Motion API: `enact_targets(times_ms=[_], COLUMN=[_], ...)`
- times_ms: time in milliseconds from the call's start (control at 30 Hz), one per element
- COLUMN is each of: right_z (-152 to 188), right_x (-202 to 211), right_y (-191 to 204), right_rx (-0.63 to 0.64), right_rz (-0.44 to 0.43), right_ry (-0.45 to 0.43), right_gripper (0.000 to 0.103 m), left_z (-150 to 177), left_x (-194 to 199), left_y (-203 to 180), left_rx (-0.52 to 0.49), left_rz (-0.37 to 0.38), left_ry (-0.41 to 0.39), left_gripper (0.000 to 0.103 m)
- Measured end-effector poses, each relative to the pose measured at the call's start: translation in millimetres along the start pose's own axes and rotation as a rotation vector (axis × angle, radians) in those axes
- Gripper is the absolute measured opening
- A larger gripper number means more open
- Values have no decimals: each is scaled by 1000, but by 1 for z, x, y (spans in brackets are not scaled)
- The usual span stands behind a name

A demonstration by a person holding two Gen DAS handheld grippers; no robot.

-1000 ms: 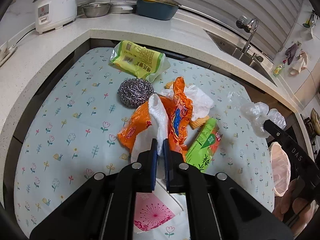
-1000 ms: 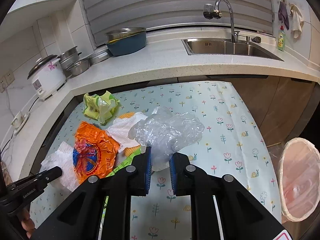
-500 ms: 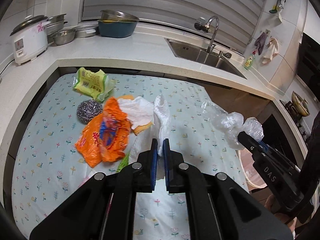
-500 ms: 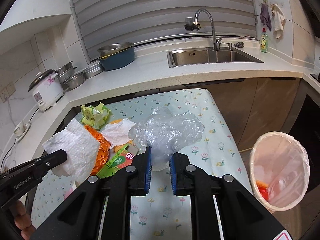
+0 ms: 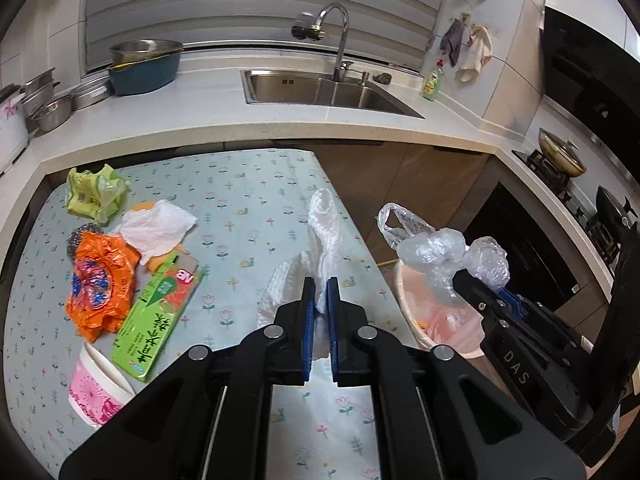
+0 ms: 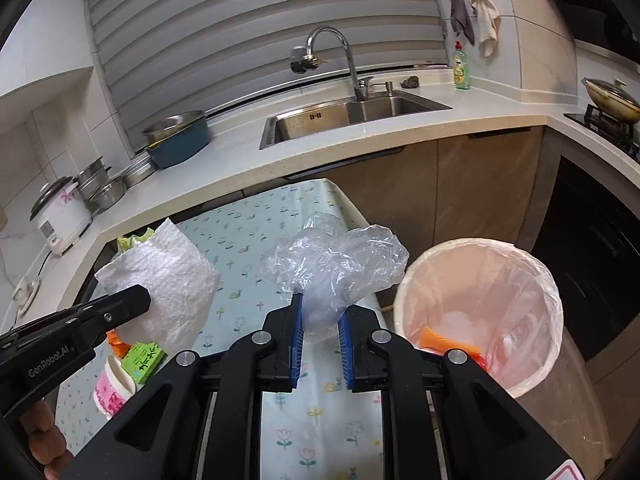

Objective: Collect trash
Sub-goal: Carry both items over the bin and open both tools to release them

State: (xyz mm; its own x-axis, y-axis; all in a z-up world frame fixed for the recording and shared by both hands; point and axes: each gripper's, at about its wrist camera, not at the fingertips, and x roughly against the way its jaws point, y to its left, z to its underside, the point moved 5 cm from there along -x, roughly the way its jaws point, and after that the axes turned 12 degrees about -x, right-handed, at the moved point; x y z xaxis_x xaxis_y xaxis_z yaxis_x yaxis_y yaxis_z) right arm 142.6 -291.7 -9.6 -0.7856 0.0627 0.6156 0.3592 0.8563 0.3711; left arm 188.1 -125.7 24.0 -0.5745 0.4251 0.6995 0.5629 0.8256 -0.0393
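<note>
My left gripper (image 5: 319,284) is shut on a white paper towel (image 5: 325,236), held up over the right edge of the floral table (image 5: 248,200); the towel (image 6: 168,280) and that gripper (image 6: 136,300) also show at the left of the right wrist view. My right gripper (image 6: 319,304) is shut on a crumpled clear plastic bag (image 6: 332,264), just left of the pink-lined trash bin (image 6: 480,300). In the left wrist view the bag (image 5: 440,256) hangs above the bin (image 5: 448,320). Left on the table lie an orange wrapper (image 5: 100,280), a green packet (image 5: 156,320), a white tissue (image 5: 156,228) and a pink cup (image 5: 96,388).
A green snack bag (image 5: 94,194) and a steel scrubber (image 5: 78,238) lie at the table's far left. The counter (image 5: 208,124) wraps behind with a sink (image 5: 320,94), tap, blue pot (image 5: 144,66) and rice cooker (image 6: 60,216). A stove with a pan (image 5: 560,156) is at right.
Both grippers have swung right, away from the trash pile and towards the bin, each still carrying its item. The bin now fills the right wrist view's lower right.
</note>
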Motion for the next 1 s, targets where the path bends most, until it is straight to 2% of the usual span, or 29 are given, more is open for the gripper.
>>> enact_targets(times_ms=[500,800,867,933,1000], right_z=[-18,-21,-21,-22,-21], right_x=[6,2,-1,-3,-6], right_y=[-126,-171,-177,-181,-183], right_rx=[-165,-241,-250,-254,-254], right_rz=[145,213,221,225,227], right_ry=[-30,-31,-29,-26,-20], right_gripper=[15,15,15,15,15], left_z=[-21,-27,-29,-32,-35], left_x=[-61,-102,-107,-109,-109], left_y=[-112,-160,-163,-165,-163], left_rx=[-138,-184,-189,-192,-190], left_rz=[154,280,278,260,245], left_ry=[69,126,116,105,89], left_gripper=[6,8,15,38,41])
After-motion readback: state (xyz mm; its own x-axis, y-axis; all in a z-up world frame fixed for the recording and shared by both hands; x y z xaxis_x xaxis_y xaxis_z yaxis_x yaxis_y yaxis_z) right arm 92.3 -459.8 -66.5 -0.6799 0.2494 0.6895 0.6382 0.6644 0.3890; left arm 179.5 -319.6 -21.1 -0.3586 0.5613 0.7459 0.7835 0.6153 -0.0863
